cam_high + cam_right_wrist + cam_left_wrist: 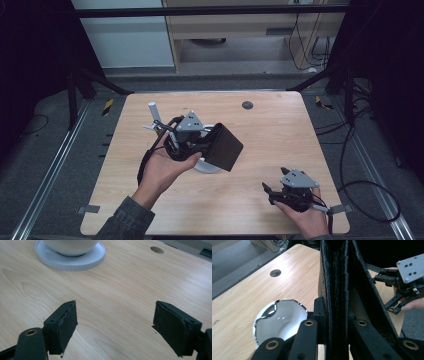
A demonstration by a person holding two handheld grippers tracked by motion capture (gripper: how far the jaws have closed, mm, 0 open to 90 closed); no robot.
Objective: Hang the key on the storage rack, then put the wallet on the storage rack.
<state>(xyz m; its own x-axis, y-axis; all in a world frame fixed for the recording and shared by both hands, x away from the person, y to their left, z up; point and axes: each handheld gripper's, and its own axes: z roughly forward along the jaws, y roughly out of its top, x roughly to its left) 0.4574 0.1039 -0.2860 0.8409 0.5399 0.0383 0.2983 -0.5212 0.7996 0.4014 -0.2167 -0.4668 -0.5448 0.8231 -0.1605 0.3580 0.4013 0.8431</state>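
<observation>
Holding a black pouch (223, 146) off the table (260, 130): left gripper (336, 322), jaws clamped tight on the pouch's edge, over the white bowl (280, 318). Bowl sits on a white lid (70, 257). Right gripper (115, 327): jaws spread wide, nothing between them, low over bare wood near the table's front right corner. Status, judged: pouch picked up and in transit; setting it down remains.

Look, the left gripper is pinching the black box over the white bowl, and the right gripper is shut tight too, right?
Not quite: the right gripper is open with nothing between its jaws, as the right gripper view shows. The left gripper does pinch the black box over the white bowl.
</observation>
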